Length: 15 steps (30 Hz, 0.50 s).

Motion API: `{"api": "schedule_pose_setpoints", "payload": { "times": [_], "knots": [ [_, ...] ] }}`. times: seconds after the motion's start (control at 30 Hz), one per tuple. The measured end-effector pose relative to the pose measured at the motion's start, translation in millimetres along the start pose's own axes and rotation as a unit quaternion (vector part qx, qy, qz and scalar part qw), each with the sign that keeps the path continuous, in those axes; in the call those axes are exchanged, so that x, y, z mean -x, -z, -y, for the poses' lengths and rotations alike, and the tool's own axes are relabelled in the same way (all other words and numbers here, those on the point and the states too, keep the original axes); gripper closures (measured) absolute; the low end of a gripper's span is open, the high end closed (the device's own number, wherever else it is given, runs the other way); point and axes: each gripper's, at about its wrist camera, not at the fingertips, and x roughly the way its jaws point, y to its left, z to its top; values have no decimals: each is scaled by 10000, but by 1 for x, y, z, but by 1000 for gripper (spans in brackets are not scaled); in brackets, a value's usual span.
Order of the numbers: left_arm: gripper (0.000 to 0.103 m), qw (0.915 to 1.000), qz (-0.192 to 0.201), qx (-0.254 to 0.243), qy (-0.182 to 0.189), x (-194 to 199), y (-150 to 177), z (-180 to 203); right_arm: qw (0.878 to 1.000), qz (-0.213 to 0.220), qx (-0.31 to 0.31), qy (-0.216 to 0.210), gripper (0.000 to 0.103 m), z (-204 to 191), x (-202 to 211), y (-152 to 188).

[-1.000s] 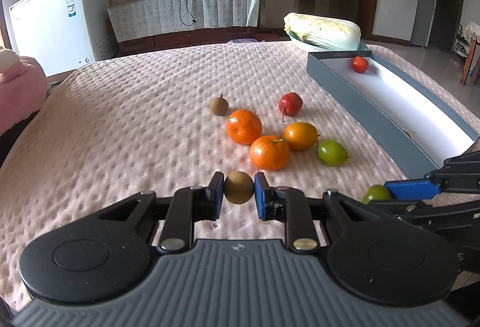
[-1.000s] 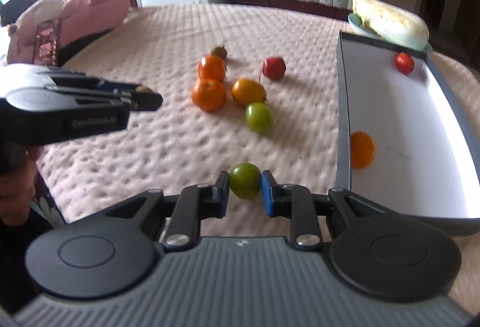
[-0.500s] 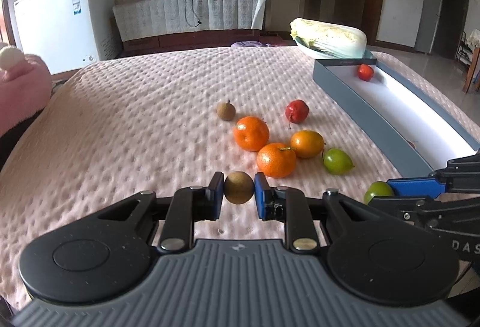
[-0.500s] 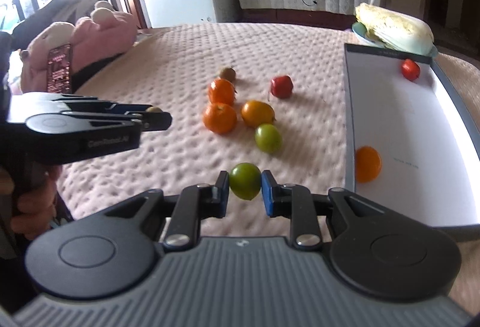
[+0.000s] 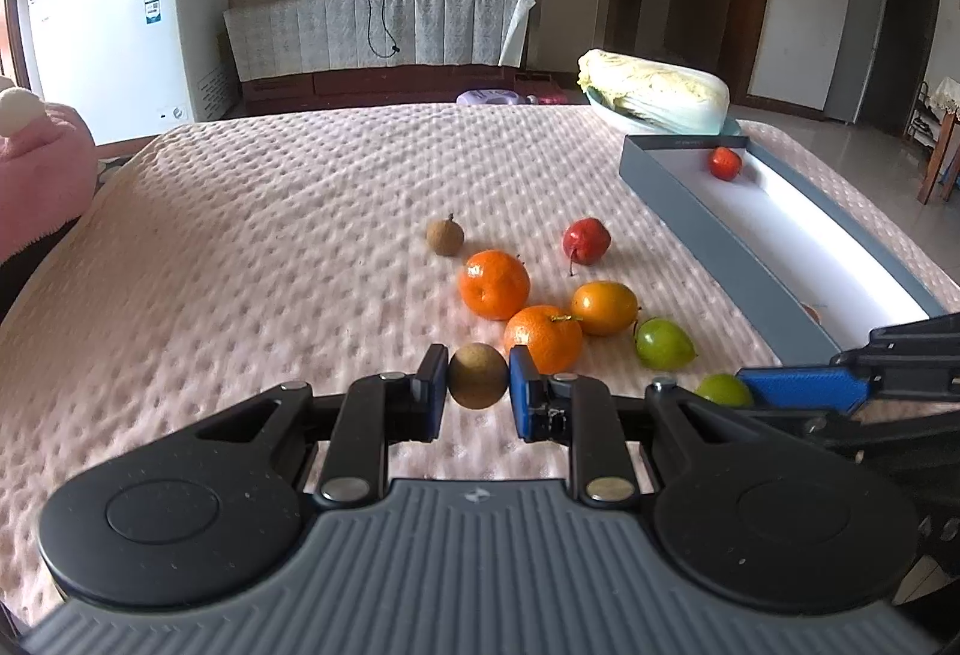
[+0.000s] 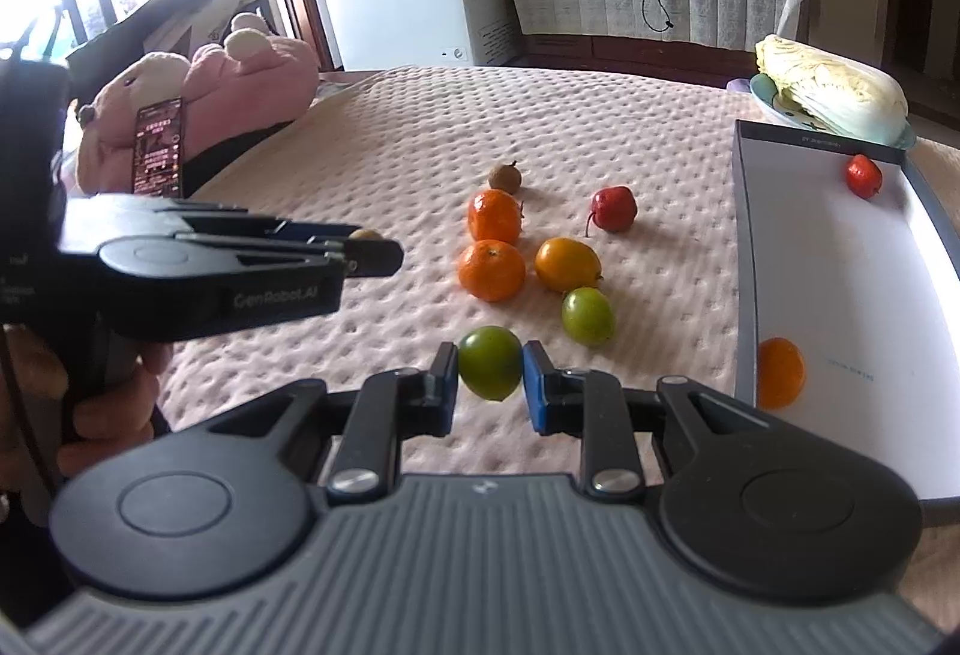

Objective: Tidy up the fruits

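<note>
My left gripper (image 5: 478, 376) is shut on a small brown round fruit (image 5: 477, 375), held above the pink bedspread. My right gripper (image 6: 490, 362) is shut on a green fruit (image 6: 489, 362), also held above the bedspread; it shows in the left wrist view (image 5: 723, 391). Loose fruits lie ahead: two oranges (image 5: 494, 284) (image 5: 543, 338), a yellow-orange fruit (image 5: 603, 307), a green fruit (image 5: 662, 344), a red fruit (image 5: 586, 241) and a brown fruit (image 5: 445, 236). The grey box (image 6: 743, 247) at the right holds a red fruit (image 6: 863, 176) and an orange (image 6: 779, 373).
A cabbage on a plate (image 5: 654, 92) sits beyond the box's far end. A pink plush toy (image 6: 240, 78) and a phone (image 6: 157, 153) lie at the bed's left edge. A white freezer (image 5: 120, 36) and a covered cabinet (image 5: 384, 30) stand behind the bed.
Both grippers have lifted and tilted up with their fruits still held, so the loose fruits and the box sit lower in both views. The fruits on the bedspread have not moved.
</note>
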Motion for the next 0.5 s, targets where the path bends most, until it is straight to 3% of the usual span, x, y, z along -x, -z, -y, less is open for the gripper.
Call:
{"api": "schedule_pose_setpoints", "payload": {
  "times": [0.5],
  "knots": [
    [77,9999,-26,47,-84,-7,-1,-5,9995,161,-260,53,76,8,0,-5]
  ]
}}
